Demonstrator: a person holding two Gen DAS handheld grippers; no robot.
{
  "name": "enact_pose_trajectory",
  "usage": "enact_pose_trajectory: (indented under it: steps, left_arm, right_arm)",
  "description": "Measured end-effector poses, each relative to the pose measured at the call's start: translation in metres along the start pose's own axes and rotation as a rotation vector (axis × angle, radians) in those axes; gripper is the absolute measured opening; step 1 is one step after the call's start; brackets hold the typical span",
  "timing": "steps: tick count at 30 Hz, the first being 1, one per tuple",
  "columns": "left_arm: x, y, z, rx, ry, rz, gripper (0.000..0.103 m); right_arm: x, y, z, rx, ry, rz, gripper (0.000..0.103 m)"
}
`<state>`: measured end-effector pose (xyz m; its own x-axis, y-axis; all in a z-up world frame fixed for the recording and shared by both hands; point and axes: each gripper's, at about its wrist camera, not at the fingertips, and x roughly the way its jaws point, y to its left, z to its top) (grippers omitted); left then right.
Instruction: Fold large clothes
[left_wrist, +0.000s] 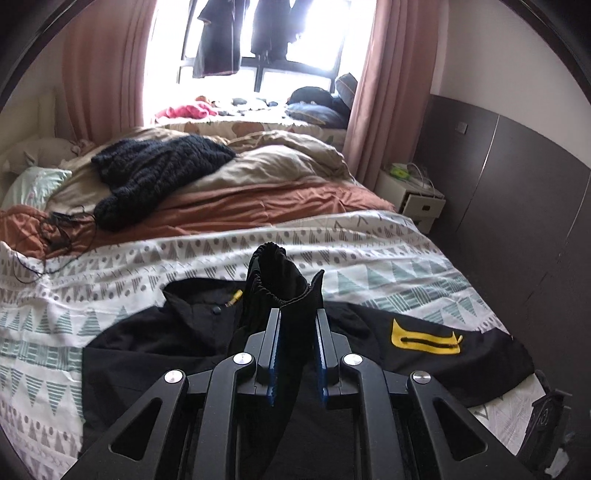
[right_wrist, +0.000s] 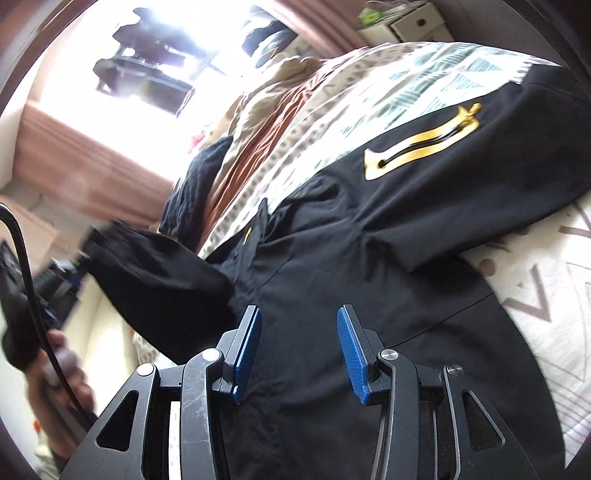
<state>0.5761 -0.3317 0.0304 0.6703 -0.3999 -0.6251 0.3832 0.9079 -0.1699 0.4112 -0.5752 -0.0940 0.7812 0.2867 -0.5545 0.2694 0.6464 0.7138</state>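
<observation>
Sleeve cuff (left_wrist: 271, 273) pinched in left gripper (left_wrist: 297, 314), carried inward over black jacket (left_wrist: 155, 339) spread on patterned bedspread (left_wrist: 369, 258); jacket body straight ahead. Right gripper (right_wrist: 299, 317) half-open, empty, hovering over jacket middle.

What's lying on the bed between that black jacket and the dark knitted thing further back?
In the left wrist view, only bedding: the patterned sheet, then a rust-coloured blanket, separates the black jacket from the dark knit.
</observation>
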Motion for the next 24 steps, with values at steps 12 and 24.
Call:
enact_pose_trajectory:
  steps: [12, 24]
  left_arm:
    - [0.033, -0.006, -0.072, 0.032, 0.189, -0.102, 0.078]
    - [-0.053, 0.100, -0.118, -0.037, 0.060, 0.087, 0.077]
  right_arm:
    - [0.002, -0.006, 0.004, 0.006, -0.024, -0.076, 0.044]
    - [0.039, -0.007, -0.003, -0.007, 0.023, -0.122, 0.043]
